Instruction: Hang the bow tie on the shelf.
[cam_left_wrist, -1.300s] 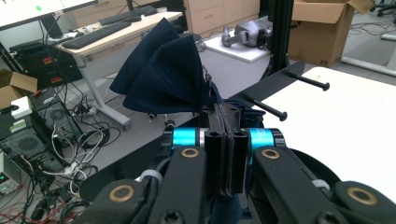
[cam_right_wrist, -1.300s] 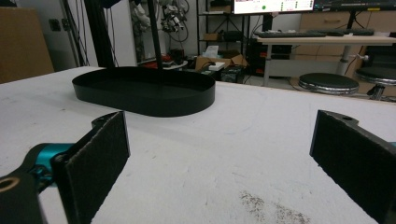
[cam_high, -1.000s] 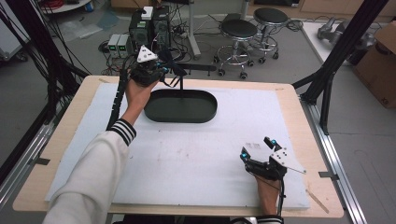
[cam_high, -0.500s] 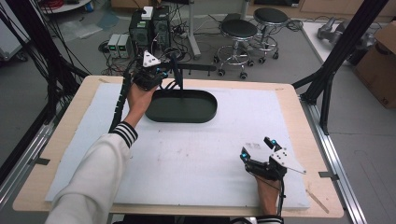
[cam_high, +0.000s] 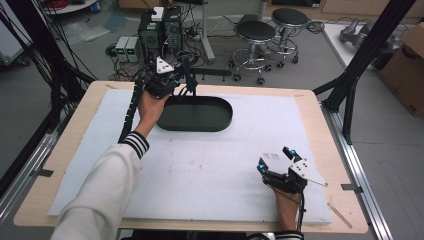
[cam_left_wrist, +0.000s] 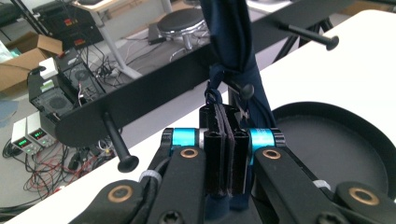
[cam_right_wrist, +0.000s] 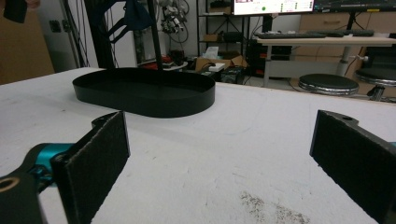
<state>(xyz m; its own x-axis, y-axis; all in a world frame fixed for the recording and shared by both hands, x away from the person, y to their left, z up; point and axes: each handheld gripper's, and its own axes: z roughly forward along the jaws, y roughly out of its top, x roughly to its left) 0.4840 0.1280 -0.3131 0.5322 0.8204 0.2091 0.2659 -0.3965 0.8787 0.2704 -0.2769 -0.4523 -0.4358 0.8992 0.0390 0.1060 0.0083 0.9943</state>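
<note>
Navy-blue cloth strap (cam_left_wrist: 233, 51) is hanging off a peg of the black metal rack (cam_left_wrist: 140, 100) at 12 o'clock of the black oval tray (cam_high: 197, 114); left tool (cam_left_wrist: 224, 154) is pinching it, prob. to unhook. Right tool (cam_high: 282, 165) is resting wide open on the white-matted counter (cam_high: 210, 175) at 5 o'clock, w/ nothing in it.

I see a wooden table (cam_high: 320, 107) carrying a white mat (cam_high: 210, 165); on the mat, at about eleven o'clock, sits a black oval tray (cam_high: 200, 117).
</note>
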